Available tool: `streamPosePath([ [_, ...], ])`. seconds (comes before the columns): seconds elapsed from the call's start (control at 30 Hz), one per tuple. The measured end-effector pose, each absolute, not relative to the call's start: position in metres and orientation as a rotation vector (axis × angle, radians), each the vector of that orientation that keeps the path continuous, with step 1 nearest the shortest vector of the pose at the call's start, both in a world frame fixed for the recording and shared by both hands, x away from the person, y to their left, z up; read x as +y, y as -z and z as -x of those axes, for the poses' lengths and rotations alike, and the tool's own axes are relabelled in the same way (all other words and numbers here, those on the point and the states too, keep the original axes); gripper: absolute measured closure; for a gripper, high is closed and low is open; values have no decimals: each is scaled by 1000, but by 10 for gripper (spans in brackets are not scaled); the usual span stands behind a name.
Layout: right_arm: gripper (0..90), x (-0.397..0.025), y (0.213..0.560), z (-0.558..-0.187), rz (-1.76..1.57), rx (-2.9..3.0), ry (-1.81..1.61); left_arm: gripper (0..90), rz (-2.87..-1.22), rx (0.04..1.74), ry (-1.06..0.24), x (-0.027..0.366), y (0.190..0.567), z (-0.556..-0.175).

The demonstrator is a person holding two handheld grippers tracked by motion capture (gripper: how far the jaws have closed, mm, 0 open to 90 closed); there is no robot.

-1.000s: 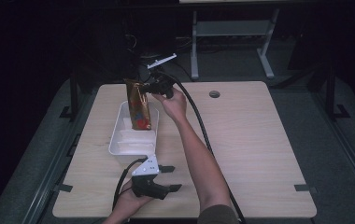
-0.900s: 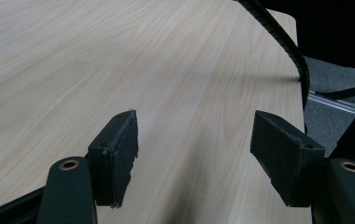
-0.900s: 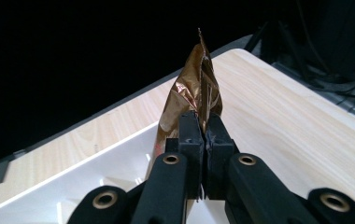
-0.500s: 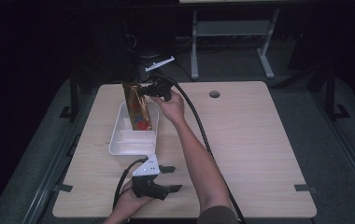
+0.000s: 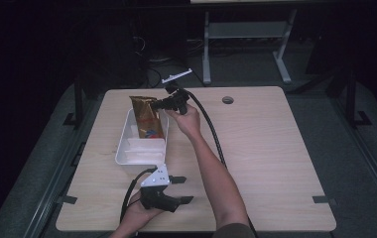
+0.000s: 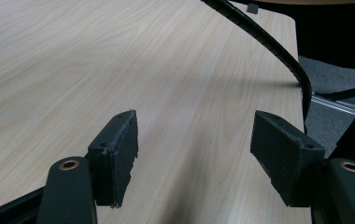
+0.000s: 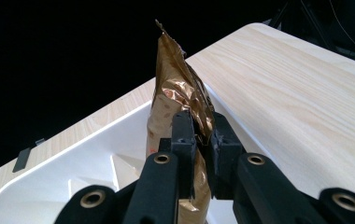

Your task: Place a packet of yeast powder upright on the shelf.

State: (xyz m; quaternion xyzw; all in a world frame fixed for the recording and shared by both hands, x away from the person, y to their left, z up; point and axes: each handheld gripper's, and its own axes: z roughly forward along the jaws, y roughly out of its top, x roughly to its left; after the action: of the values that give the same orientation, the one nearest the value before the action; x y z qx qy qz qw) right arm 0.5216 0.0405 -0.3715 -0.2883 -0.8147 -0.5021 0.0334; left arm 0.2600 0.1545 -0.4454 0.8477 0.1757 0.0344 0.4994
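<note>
Over the last second I have drawn my right gripper [image 5: 157,105] toward the far end of the white rectangular plastic tray [image 5: 125,148], and the crinkled gold foil snack pouch [image 5: 147,118] pinched in it has travelled along, now hanging upright with its torn top above the jaws and its printed lower end down inside the tray near the far wall. In the right gripper view the two black jaws are pressed tight on the pouch's [image 7: 175,102] upper edge, foil bunched between them, the tray's [image 7: 49,177] white floor and moulded ribs beneath. I judge the pouch is being stood or lifted at the tray rather than let go: the grip has not loosened, and the bag's base looks close to the tray's floor, though I cannot tell whether it touches. My left gripper [image 5: 177,188] has not moved in that second; it rests near the front edge of the pale wood-grain table [image 5: 276,148], jaws spread wide over bare board in its own view [image 6: 194,154], holding nothing. The right gripper's ribbed black cable [image 5: 211,131] trails across the tabletop beside my forearm, well clear of the tray. A round grommet hole [image 5: 227,100] sits toward the far edge, apart from the work. Nothing blocks the tray's near half.
</note>
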Motion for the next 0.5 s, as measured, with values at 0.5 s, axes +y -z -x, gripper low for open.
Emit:
streamPosePath([
  [0.5,688,31,378,-523,910,-2461,1510,307,-2054,423,-85,153,445,-260],
])
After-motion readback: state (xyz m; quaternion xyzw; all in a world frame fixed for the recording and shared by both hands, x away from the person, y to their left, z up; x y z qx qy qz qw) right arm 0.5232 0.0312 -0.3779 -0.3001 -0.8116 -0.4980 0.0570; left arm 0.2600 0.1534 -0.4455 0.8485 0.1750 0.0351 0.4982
